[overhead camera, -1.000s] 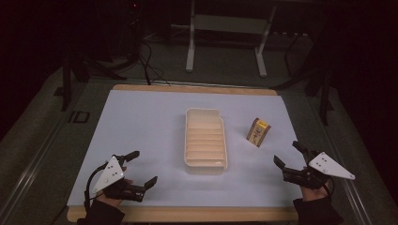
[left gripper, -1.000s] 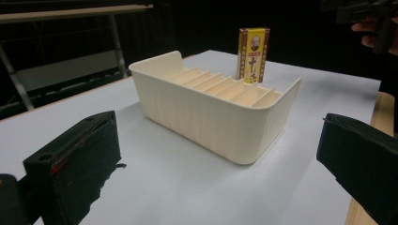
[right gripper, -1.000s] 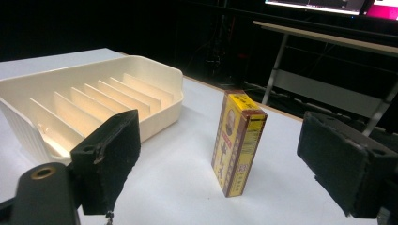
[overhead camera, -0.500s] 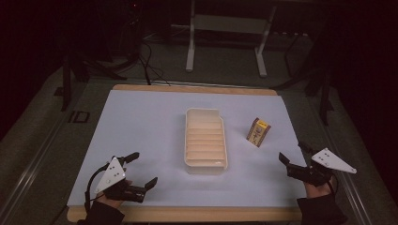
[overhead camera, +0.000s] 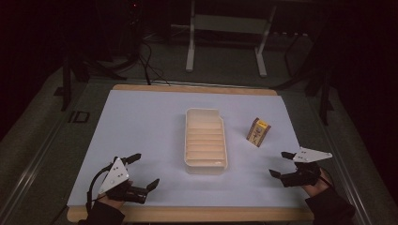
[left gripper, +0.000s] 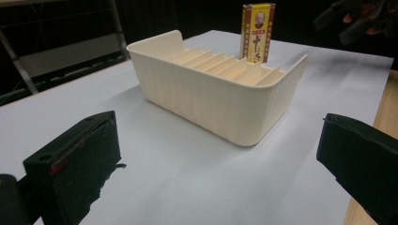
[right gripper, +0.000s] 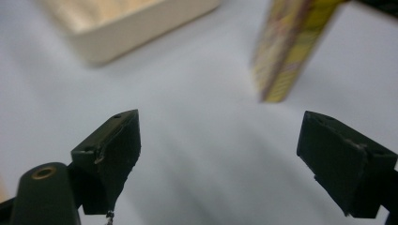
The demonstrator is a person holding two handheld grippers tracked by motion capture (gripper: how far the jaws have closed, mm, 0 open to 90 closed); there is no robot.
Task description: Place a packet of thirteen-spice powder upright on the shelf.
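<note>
Both tongs rest released near the front edge of the surface [overhead camera: 141, 117]. In the high view the left tongs [overhead camera: 143, 171] sit at the front left with jaws spread wide and nothing between them; the right tongs [overhead camera: 282, 164] sit at the front right, equally spread and bare. The box [overhead camera: 258, 131] stands upright on the surface, just right of the tray [overhead camera: 205, 166], apart from it. It lies ahead of the right tongs and a little to their left, near them, while the left tongs are well apart from it with the tray in between. So the right hand is plainly the nearer one, and I judge it the natural one to reach.

In the left gripper view the two black jaws stand far apart, and the tray [left gripper: 220, 101] lies ahead of them, with the box [left gripper: 257, 33] rising behind its far wall, long axis vertical.

In the right gripper view the jaws again stand wide, and the box [right gripper: 291, 51], blurred, stands ahead and slightly right of the gap's centre line, not yet between them. A forward reach with a small shift toward it looks needed.
</note>
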